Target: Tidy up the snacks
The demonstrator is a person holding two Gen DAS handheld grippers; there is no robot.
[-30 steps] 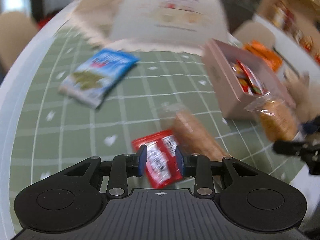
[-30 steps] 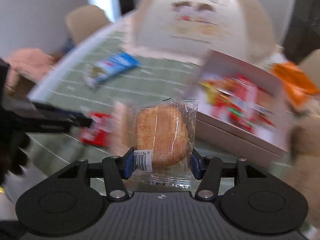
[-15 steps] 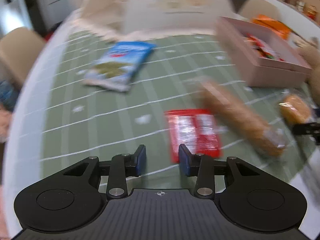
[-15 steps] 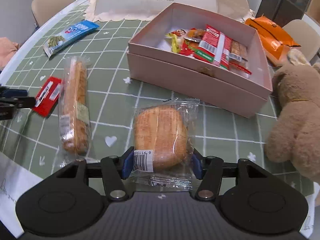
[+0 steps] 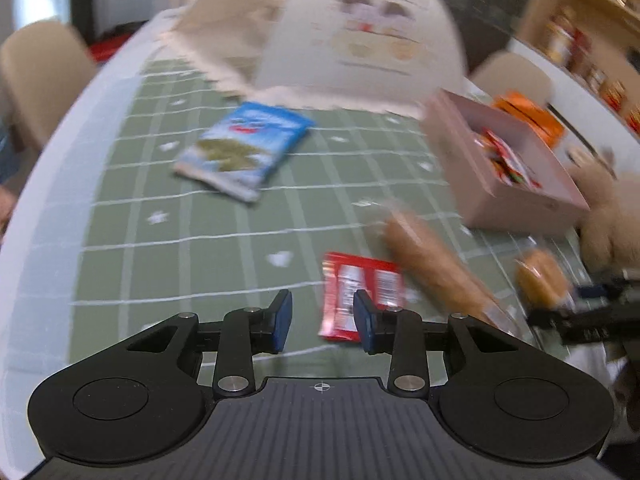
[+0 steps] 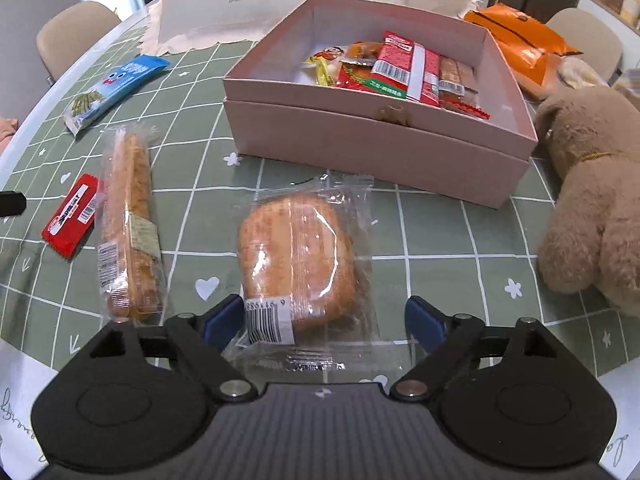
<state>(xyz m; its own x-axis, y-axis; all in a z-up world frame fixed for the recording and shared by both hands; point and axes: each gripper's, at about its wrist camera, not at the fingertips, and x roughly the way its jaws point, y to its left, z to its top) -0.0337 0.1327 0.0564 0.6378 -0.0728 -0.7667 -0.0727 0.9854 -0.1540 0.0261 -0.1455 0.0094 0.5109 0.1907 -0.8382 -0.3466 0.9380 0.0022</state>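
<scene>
Four snacks lie loose on the green checked cloth (image 6: pixel 432 236) while the pink box (image 6: pixel 376 136), straight ahead of your right gripper (image 6: pixel 324 322) and already part filled, waits for them; beside it, off to the gripper's right, sits the plush bear (image 6: pixel 592 200), which is no part of the job. Nearer in, the long bread stick (image 6: pixel 128 220) lies ahead and to the left; the round bun (image 6: pixel 296 256) lies flat on the cloth between your right fingers, which half a second ago were pinched on its wrapper and now stand wide apart, clear of it on both sides; so you have let it go short of the box, and it looks as though you must regrip it. Your left gripper (image 5: pixel 322 322) is blurred, jaws narrowly parted and holding nothing; the red packet (image 5: pixel 360 294) sits just ahead, slightly right of its gap, no longer between the pads as it was a second ago; the blue packet (image 5: pixel 244 148) lies far ahead, to the left.
</scene>
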